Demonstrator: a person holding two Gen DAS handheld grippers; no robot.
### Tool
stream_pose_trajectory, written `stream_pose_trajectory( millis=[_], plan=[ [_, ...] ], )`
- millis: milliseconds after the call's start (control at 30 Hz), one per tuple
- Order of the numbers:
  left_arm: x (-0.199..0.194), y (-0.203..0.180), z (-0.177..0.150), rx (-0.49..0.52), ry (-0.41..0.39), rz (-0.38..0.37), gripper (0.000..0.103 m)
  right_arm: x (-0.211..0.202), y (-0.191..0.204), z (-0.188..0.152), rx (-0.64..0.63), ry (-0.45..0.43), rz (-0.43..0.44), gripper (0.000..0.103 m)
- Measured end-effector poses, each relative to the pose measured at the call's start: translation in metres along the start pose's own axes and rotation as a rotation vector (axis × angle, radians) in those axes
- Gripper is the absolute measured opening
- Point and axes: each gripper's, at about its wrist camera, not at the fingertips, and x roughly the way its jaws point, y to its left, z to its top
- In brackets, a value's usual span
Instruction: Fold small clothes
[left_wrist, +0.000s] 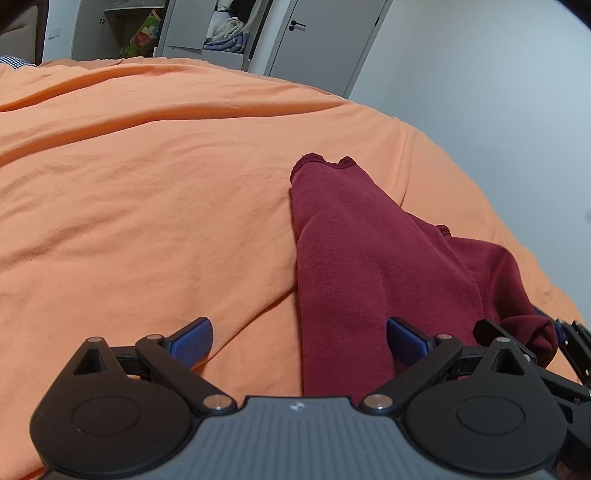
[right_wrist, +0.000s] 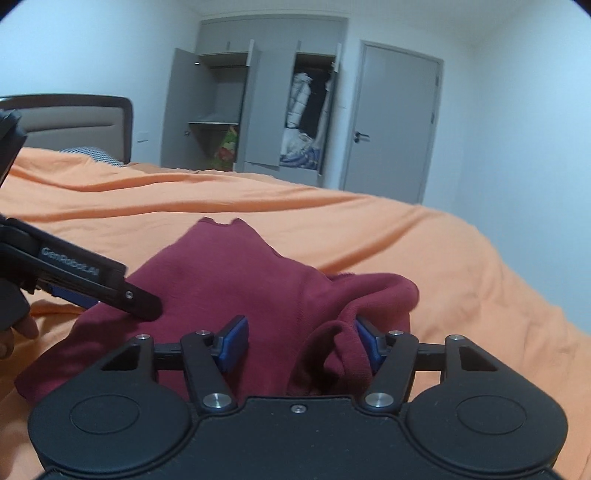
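the left gripper (left_wrist: 299, 341), black with blue padded fingers, sits at the bottom of the left wrist view with its jaws spread wide. the near end of the dark red knitted cotton garment (left_wrist: 354, 258) runs between the two pads, but neither pad presses it, so nothing is held; it looks placed to straddle the garment's long left edge, probably ready to pin or pick up that side for a fold.

the right gripper (right_wrist: 301, 343), the same black and blue build, fills the bottom of the right wrist view, jaws also apart though somewhat less wide. a rolled hem or cuff of the dark red garment (right_wrist: 229, 291) loops up between the pads and lies against the right pad. the jaws are not closed on it, so i judge it unheld, with the gripper lined up to take that bunched corner.

in the same view the left gripper (right_wrist: 142, 304) enters from the middle left, its tip resting on or just above the cloth.

outward, the garment lies narrowed and partly doubled, its ribbed end pointing to the upper centre, on the wrinkled orange bed cover (right_wrist: 424, 251), near the bed's right edge. a flat soft surface suits folding. the fold seems partway done.
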Motion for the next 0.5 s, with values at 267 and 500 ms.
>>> stream_pose_trajectory(
  millis=[267,500],
  plan=[
    [0.0,0.0,0.0,0.0,0.001,0.0,0.103,0.008,-0.038,-0.017,0.143,0.084,-0.115,0.077],
    [0.002,0.003,-0.002,0.001,-0.001,0.0,0.103,0.002,-0.09,-0.029,0.442,0.081,-0.009,0.08]
  ],
)
